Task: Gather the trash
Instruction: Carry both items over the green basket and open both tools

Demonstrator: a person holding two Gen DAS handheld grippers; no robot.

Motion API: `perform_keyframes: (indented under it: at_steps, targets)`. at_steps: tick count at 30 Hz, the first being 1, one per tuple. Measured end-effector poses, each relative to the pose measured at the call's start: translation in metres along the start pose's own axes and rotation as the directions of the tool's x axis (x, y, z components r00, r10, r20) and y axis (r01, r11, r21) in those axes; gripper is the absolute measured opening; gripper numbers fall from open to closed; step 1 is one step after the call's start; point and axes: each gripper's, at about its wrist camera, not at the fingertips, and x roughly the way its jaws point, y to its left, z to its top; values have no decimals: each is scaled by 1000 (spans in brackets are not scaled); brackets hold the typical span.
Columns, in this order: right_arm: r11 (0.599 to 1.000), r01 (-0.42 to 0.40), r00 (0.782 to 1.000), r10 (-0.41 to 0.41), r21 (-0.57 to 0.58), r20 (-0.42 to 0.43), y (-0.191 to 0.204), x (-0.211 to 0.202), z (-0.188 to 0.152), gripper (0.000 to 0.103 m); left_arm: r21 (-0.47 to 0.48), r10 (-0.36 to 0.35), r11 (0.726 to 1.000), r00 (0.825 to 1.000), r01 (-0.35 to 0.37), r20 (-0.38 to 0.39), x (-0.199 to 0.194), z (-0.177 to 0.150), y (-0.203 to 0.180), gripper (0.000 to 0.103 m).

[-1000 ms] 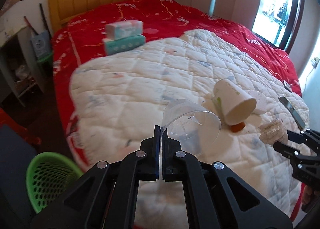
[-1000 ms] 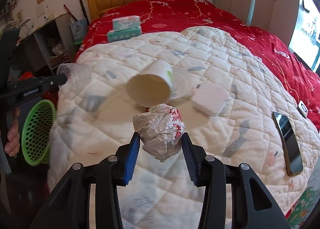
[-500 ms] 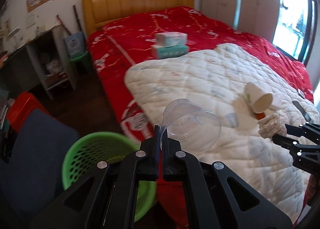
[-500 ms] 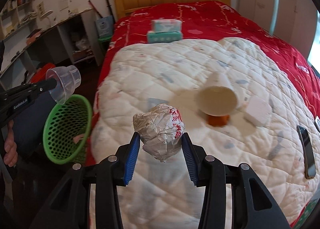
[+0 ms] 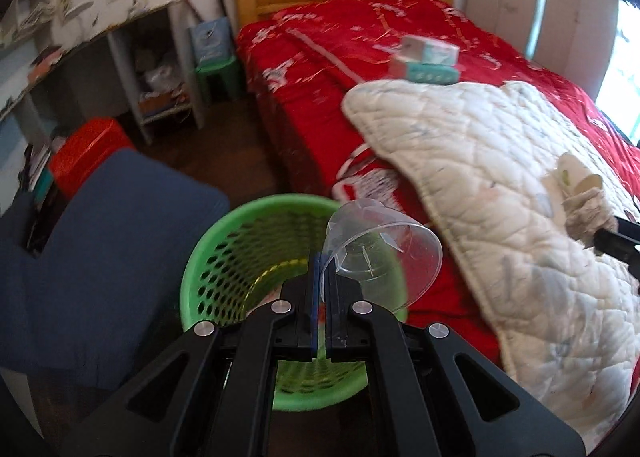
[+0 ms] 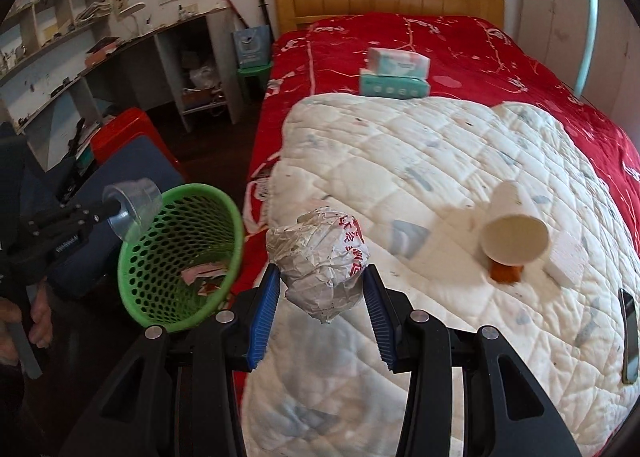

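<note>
Because the clear plastic cup (image 5: 380, 253) is pinched only by a thin strip of its rim between the closed pads of the left gripper (image 5: 320, 289), it could be twisted loose or dropped beside the green basket (image 5: 208, 249) if released too far from the opening directly ahead and below. The crumpled paper ball (image 6: 320, 261), white with red print, is clamped between the right gripper (image 6: 320, 297) pads, the basket lying ahead to its left, over the floor.
</note>
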Motion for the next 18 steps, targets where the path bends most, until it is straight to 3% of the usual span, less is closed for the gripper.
perform_keyframes:
  at_steps: [9, 11, 15, 18]
  targets:
    - [998, -37, 999, 36, -45, -17, 32, 15, 8, 42, -75, 17, 997, 997, -23, -72, 19, -21, 38, 4]
    - [997, -48, 999, 47, -53, -24, 39, 20, 11, 42, -95, 11, 995, 996, -19, -83, 22, -24, 45, 10]
    - [995, -67, 997, 65, -74, -35, 55, 30, 15, 42, -131, 21, 991, 997, -32, -81, 21, -29, 58, 38]
    - [993, -81, 996, 77, -90, -44, 65, 38, 17, 42, -151, 29, 988, 997, -40, -78, 18, -32, 67, 43]
